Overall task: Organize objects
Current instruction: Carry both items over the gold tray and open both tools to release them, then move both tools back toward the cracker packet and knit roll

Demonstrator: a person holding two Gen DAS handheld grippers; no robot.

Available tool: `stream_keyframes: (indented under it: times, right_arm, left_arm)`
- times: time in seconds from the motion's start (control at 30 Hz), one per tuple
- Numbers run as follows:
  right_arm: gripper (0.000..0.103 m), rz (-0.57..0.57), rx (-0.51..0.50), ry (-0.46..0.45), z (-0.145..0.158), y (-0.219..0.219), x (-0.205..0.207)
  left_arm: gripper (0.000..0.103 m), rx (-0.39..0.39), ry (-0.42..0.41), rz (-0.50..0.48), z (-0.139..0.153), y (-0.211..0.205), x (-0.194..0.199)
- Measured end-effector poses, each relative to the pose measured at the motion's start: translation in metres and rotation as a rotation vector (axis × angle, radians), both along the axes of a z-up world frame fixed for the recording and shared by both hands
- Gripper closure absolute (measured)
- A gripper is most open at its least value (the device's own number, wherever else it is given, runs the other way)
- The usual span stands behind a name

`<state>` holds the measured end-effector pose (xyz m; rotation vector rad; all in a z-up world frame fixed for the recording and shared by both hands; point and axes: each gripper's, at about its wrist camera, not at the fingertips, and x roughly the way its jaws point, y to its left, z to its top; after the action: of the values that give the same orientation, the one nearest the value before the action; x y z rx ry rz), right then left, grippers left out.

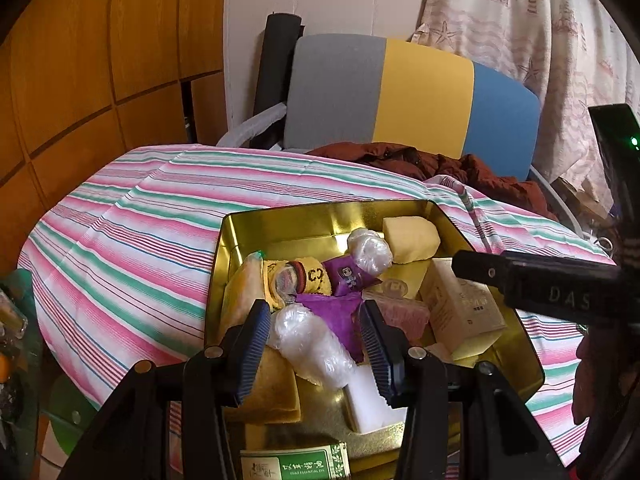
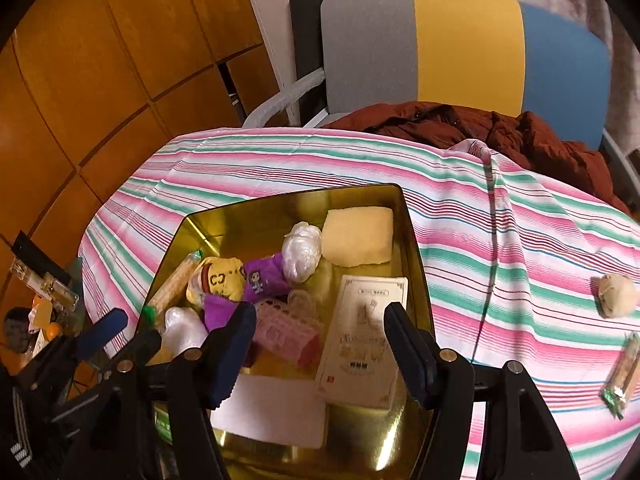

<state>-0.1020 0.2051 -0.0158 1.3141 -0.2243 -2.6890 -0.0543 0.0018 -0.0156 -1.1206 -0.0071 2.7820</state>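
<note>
Gold tin [image 1: 280, 216] is sitting mid-frame on the striped worktop [image 1: 120, 220], and the left tool [image 1: 314, 354], spread, is straddling a plastic-wrapped bundle [image 1: 316, 350]; closing squarely should avoid snagging the purple cloth [image 1: 332, 312], while the right tool [image 2: 320, 354] is hovering spread and empty.

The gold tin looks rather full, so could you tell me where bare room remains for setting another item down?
Inside the gold tin, bare floor shows at the far left corner, behind the yellow plush, and along the near edge before the white card. The middle is crowded. On the striped cloth, ample room lies right of the tin, short of the beige toy and snack packet.
</note>
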Motion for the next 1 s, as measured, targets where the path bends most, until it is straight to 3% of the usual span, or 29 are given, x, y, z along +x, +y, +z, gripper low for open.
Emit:
stream_keyframes:
  times: [1.0]
  right_arm:
    - [0.03,-0.14,0.001,0.039,0.003,0.05,0.07]
  left_arm:
    - [0.056,-0.062,0.042,-0.132,0.014,0.042,0.036]
